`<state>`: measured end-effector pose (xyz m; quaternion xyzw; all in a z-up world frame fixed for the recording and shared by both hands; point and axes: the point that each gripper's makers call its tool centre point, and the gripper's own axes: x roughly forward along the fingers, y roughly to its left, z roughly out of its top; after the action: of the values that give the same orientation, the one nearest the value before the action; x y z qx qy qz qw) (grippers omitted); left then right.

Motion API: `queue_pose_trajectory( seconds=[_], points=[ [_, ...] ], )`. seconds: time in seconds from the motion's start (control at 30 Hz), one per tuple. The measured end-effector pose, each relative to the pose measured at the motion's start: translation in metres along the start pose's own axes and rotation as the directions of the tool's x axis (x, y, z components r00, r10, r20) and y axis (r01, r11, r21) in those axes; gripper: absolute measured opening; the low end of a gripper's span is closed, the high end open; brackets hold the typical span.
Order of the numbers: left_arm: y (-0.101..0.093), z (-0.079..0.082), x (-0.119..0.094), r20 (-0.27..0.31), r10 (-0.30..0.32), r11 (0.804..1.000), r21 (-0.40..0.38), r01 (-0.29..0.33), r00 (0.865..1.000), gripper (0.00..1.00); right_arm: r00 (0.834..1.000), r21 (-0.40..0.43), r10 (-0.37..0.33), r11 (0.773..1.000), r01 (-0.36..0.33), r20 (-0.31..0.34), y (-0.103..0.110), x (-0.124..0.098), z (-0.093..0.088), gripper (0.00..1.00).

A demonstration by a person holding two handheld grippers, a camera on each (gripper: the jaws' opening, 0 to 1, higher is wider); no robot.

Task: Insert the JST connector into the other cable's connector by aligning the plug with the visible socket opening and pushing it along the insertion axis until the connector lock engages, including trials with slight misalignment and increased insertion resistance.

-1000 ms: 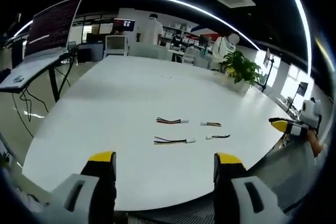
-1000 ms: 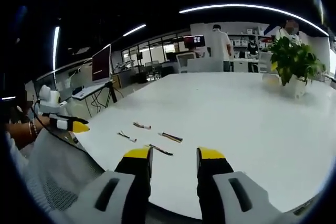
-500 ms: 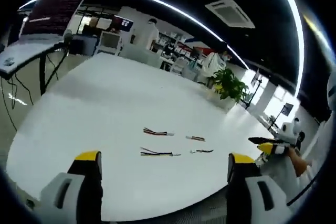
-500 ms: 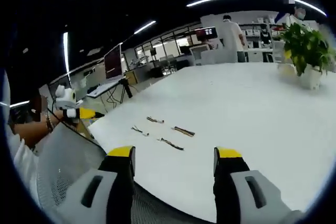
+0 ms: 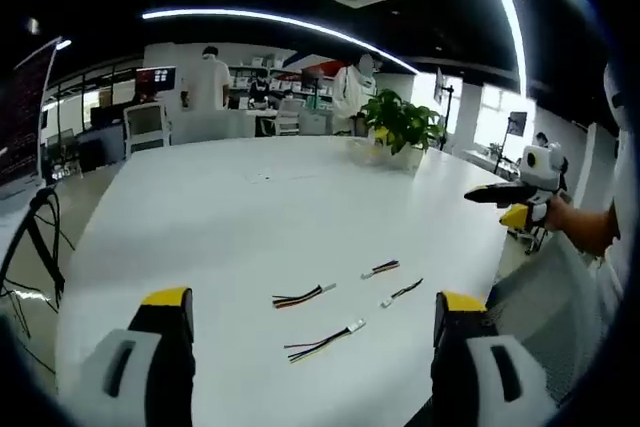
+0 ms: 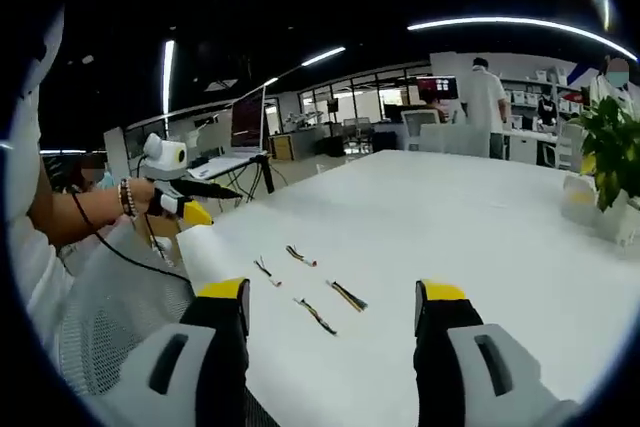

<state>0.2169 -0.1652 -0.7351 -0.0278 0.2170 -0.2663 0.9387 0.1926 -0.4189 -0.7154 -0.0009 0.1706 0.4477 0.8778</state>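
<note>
Four short cables (image 5: 320, 343) lie lower centre on the white table (image 5: 250, 207), long axes slanting, ahead of the wide-open, empty left gripper (image 5: 312, 309) and right gripper (image 6: 332, 295), neither clearly nearer.

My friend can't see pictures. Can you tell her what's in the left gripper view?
Four short cables with connectors lie on a big white table, just past the left gripper's open yellow-tipped jaws. At right a hand holds the right gripper; a potted plant stands beyond.
</note>
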Motion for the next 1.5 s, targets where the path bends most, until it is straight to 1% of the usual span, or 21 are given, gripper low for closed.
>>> queue_pose_trajectory(
  seconds=[0.1, 0.17, 0.2, 0.27, 0.33, 0.4, 0.47, 0.53, 0.6, 0.63, 0.7, 0.73, 0.8, 0.93, 0.97, 1.03, 1.13, 1.3, 1.37, 1.43, 1.5],
  points=[
    [0.005, -0.001, 0.010, -0.010, -0.021, 1.000, 0.020, 0.021, 1.000, 0.99, 0.999, -0.061, 0.044, 0.997, -0.045, -0.022, 0.000, 0.015, -0.002, 0.55],
    [0.002, -0.001, 0.018, -0.015, -0.063, 0.995, 0.080, 0.064, 0.998, 0.99, 0.997, -0.122, 0.065, 0.990, -0.071, -0.052, -0.001, 0.026, -0.006, 0.51],
    [-0.003, -0.003, 0.022, -0.025, -0.112, 0.990, 0.086, 0.113, 0.993, 0.99, 0.993, -0.134, 0.091, 0.986, -0.100, -0.073, 0.000, 0.033, -0.010, 0.50],
    [-0.005, -0.007, 0.031, -0.042, -0.140, 0.987, 0.070, 0.143, 0.989, 0.99, 0.984, -0.114, 0.145, 0.981, -0.157, -0.101, 0.006, 0.044, -0.015, 0.48],
    [-0.007, -0.009, 0.038, -0.054, -0.170, 0.978, 0.111, 0.176, 0.984, 0.99, 0.976, -0.139, 0.190, 0.969, -0.204, -0.105, 0.009, 0.053, -0.017, 0.44],
    [-0.010, -0.015, 0.048, -0.077, -0.209, 0.968, 0.126, 0.217, 0.975, 0.99, 0.964, -0.193, 0.237, 0.947, -0.258, -0.123, 0.010, 0.068, -0.023, 0.40],
    [-0.013, -0.022, 0.059, -0.107, -0.253, 0.958, 0.109, 0.265, 0.961, 0.99, 0.953, -0.205, 0.269, 0.934, -0.293, -0.140, 0.010, 0.077, -0.028, 0.38],
    [-0.015, -0.026, 0.070, -0.119, -0.291, 0.944, 0.127, 0.305, 0.949, 0.98, 0.949, -0.219, 0.281, 0.926, -0.307, -0.144, 0.006, 0.088, -0.032, 0.37],
    [-0.023, -0.026, 0.075, -0.115, -0.354, 0.915, 0.163, 0.369, 0.928, 0.88, 0.945, -0.243, 0.297, 0.915, -0.323, -0.138, 0.004, 0.096, -0.035, 0.34],
    [-0.030, -0.025, 0.078, -0.108, -0.405, 0.894, 0.161, 0.418, 0.908, 0.82, 0.944, -0.238, 0.300, 0.915, -0.326, -0.141, 0.000, 0.102, -0.037, 0.32],
    [-0.034, -0.023, 0.086, -0.092, -0.450, 0.877, 0.142, 0.458, 0.889, 0.74, 0.936, -0.230, 0.325, 0.908, -0.349, -0.136, -0.001, 0.109, -0.040, 0.29],
    [-0.032, -0.023, 0.090, -0.090, -0.449, 0.877, 0.147, 0.458, 0.889, 0.72, 0.933, -0.230, 0.334, 0.905, -0.357, -0.132, -0.002, 0.111, -0.042, 0.29],
    [-0.031, -0.024, 0.098, -0.090, -0.464, 0.868, 0.151, 0.472, 0.881, 0.68, 0.928, -0.238, 0.351, 0.897, -0.372, -0.126, -0.003, 0.116, -0.045, 0.28],
    [-0.033, -0.027, 0.109, -0.091, -0.511, 0.839, 0.163, 0.519, 0.855, 0.58, 0.922, -0.225, 0.367, 0.895, -0.386, -0.123, -0.008, 0.125, -0.050, 0.28],
    [-0.032, -0.029, 0.112, -0.090, -0.513, 0.838, 0.159, 0.521, 0.853, 0.56, 0.921, -0.225, 0.370, 0.893, -0.389, -0.124, -0.009, 0.126, -0.051, 0.28],
    [-0.029, -0.036, 0.118, -0.112, -0.518, 0.838, 0.133, 0.529, 0.848, 0.56, 0.917, -0.231, 0.378, 0.888, -0.398, -0.128, -0.011, 0.130, -0.053, 0.26],
    [-0.027, -0.046, 0.122, -0.145, -0.521, 0.827, 0.159, 0.540, 0.841, 0.53, 0.911, -0.220, 0.394, 0.884, -0.411, -0.118, -0.014, 0.135, -0.056, 0.22],
    [-0.040, -0.044, 0.122, -0.110, -0.568, 0.803, 0.142, 0.578, 0.816, 0.32, 0.896, -0.203, 0.418, 0.874, -0.441, -0.150, -0.011, 0.145, -0.070, 0.21],
    [-0.038, -0.042, 0.122, -0.092, -0.577, 0.799, 0.146, 0.584, 0.812, 0.28, 0.889, -0.205, 0.424, 0.867, -0.454, -0.172, -0.009, 0.149, -0.077, 0.20],
    [-0.035, -0.045, 0.122, -0.105, -0.578, 0.794, 0.159, 0.587, 0.809, 0.25, 0.882, -0.212, 0.432, 0.859, -0.466, -0.190, -0.007, 0.153, -0.082, 0.20],
    [-0.031, -0.049, 0.124, -0.112, -0.569, 0.801, 0.149, 0.580, 0.814, 0.25, 0.881, -0.211, 0.432, 0.858, -0.468, -0.195, -0.007, 0.156, -0.085, 0.13]
  ],
)
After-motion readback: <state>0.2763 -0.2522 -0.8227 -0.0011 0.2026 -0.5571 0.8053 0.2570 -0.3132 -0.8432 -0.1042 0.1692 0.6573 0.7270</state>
